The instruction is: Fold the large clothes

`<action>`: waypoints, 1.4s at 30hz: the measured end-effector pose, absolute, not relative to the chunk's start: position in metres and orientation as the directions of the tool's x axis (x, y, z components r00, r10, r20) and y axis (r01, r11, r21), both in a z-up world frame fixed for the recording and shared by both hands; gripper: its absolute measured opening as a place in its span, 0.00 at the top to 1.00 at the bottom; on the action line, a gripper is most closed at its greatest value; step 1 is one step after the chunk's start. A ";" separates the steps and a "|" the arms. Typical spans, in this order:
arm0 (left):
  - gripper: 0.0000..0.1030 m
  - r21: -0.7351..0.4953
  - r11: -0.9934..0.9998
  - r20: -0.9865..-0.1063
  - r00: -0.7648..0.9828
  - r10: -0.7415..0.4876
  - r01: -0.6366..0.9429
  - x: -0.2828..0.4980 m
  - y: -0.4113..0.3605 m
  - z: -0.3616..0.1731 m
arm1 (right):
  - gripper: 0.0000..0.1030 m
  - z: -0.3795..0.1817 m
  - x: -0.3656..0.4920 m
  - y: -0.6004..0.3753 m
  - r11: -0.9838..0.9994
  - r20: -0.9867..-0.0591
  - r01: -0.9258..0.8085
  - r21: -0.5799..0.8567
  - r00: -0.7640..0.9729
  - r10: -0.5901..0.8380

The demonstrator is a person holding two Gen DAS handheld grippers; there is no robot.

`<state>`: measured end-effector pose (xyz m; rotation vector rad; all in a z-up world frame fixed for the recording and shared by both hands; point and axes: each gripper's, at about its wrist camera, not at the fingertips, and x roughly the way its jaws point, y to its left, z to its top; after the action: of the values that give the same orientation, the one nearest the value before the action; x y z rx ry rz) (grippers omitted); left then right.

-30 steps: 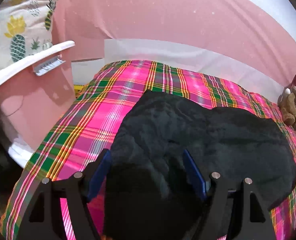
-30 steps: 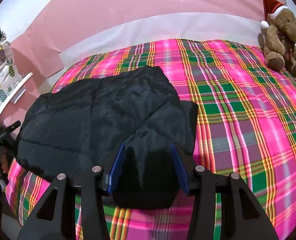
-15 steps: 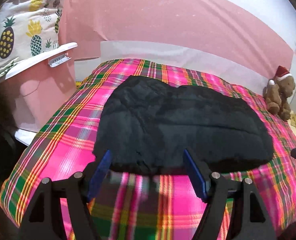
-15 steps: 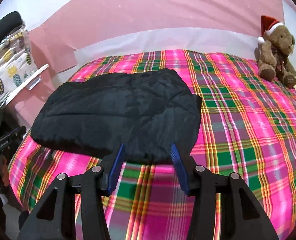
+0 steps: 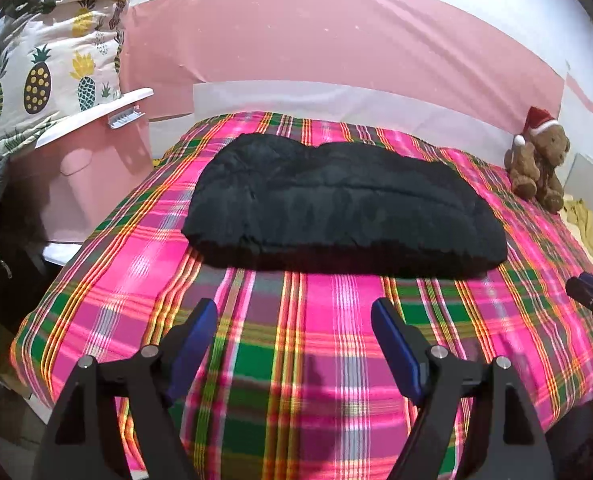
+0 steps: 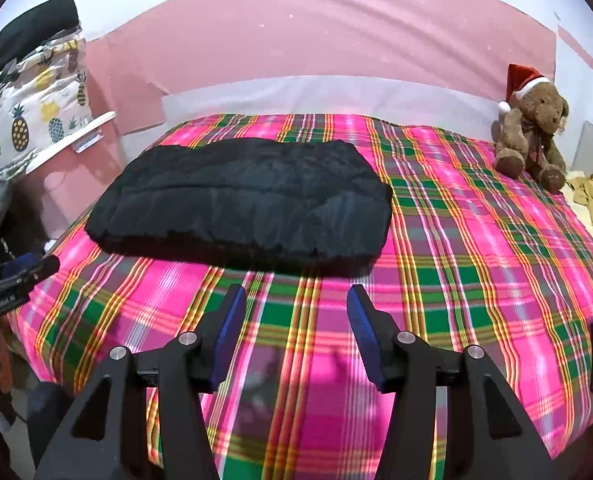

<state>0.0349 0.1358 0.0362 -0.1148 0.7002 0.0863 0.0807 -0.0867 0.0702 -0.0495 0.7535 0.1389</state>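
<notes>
The dark padded garment (image 5: 336,208), folded on the plaid bed (image 5: 316,344), looks soft, bulky and light, best pinched at a corner, while left claw (image 5: 294,320) and right claw (image 6: 292,304), just opening wider, hold nothing.

The bed (image 6: 476,264) lies bare in front of and to the right of the folded black jacket (image 6: 248,196). A teddy bear (image 6: 532,132) blocks its far right corner, well apart from the jacket. A pink bin (image 5: 84,176) stands close beside the bed's left edge.
</notes>
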 end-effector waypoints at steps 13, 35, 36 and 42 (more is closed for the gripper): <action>0.22 -0.109 0.991 -0.658 0.753 -0.013 -0.077 0.009 0.105 0.033 | 0.48 0.063 0.048 -0.077 0.985 -0.696 -0.170 -0.020 0.710 0.108; 0.22 -0.113 0.990 -0.660 0.751 -0.007 -0.090 0.000 0.100 0.031 | 0.48 0.064 0.038 -0.064 0.981 -0.702 -0.191 -0.036 0.703 0.111; 0.22 -0.113 0.989 -0.660 0.751 -0.007 -0.090 0.000 0.100 0.031 | 0.48 0.064 0.038 -0.064 0.981 -0.702 -0.190 -0.036 0.703 0.110; 0.22 -0.107 0.990 -0.662 0.750 0.000 -0.095 -0.001 0.100 0.030 | 0.48 0.063 0.038 -0.063 0.981 -0.703 -0.191 -0.036 0.702 0.111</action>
<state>-0.0007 0.1000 0.0304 -0.1375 0.7220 0.0519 0.0377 -0.0634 0.0632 -0.1087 0.7744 0.1684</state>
